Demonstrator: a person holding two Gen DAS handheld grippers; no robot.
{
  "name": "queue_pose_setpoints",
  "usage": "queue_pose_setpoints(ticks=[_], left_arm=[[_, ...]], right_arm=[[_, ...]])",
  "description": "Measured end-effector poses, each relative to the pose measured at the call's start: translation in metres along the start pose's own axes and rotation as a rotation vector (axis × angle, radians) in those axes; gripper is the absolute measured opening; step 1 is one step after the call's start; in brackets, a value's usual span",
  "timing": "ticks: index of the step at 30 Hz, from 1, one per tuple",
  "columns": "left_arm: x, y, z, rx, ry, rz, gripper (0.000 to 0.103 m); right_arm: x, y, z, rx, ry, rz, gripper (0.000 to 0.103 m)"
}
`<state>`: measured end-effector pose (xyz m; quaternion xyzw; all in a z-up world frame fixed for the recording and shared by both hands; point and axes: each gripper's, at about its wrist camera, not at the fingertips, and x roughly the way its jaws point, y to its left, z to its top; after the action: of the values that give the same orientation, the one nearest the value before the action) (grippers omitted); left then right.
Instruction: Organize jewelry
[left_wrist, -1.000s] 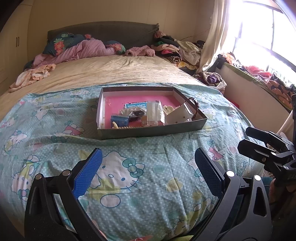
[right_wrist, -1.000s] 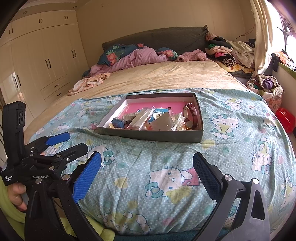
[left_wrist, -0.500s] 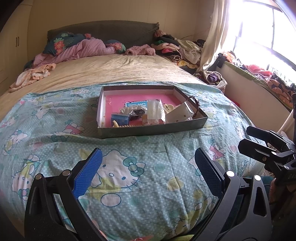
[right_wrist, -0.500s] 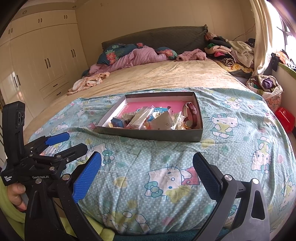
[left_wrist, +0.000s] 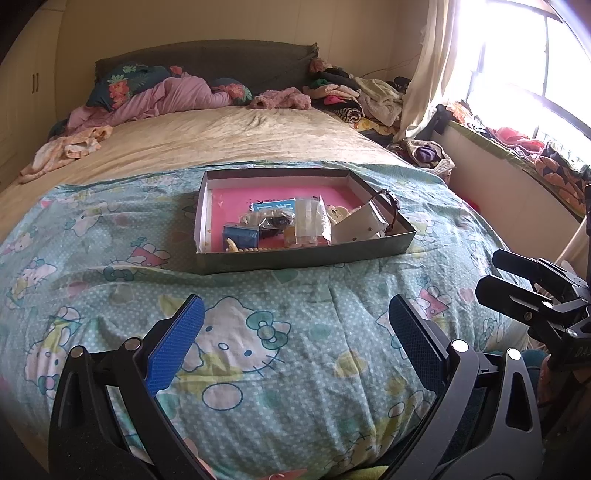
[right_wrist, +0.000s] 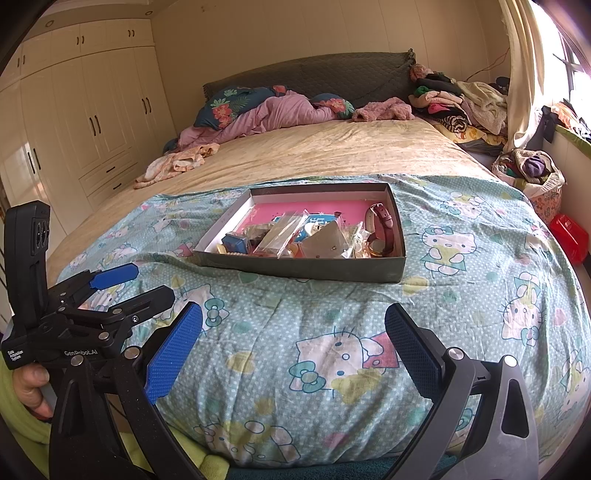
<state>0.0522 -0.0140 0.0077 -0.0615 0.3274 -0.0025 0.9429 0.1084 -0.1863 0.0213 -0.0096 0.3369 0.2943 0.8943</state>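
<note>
A shallow grey box with a pink floor sits on the Hello Kitty blanket; it also shows in the right wrist view. It holds a small blue box, clear plastic packets, a white card and a pink-strapped watch. My left gripper is open and empty, well short of the box. My right gripper is open and empty, also short of the box. Each gripper shows at the edge of the other's view.
A beige bedspread lies behind the blanket, with pink bedding and clothes piled at the headboard. White wardrobes stand left. A window ledge with clothes and a basket are right.
Both grippers have eased slightly toward the bed; the box sits a little lower in both views. Both grippers stay open and empty.
</note>
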Motion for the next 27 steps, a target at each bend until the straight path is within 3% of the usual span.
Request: queue_pose_setpoints(ticks=[13, 17, 21, 24, 27], left_arm=[[0.009, 0.007, -0.003, -0.034, 0.039, -0.032, 0.093], [0.019, 0.014, -0.003, -0.027, 0.062, 0.043, 0.093], [0.032, 0.036, -0.003, -0.084, 0.076, 0.052, 0.093], [0.044, 0.065, 0.005, -0.135, 0.067, 0.125, 0.093], [0.064, 0.119, 0.018, -0.230, 0.080, 0.243, 0.093]], right_arm=[[0.005, -0.003, -0.001, 0.010, 0.017, -0.009, 0.098], [0.013, -0.014, -0.002, 0.038, 0.042, -0.025, 0.098], [0.017, -0.035, 0.002, 0.075, 0.041, -0.057, 0.098], [0.025, -0.069, 0.007, 0.131, 0.043, -0.096, 0.098], [0.037, -0.116, 0.014, 0.178, 0.053, -0.198, 0.098]])
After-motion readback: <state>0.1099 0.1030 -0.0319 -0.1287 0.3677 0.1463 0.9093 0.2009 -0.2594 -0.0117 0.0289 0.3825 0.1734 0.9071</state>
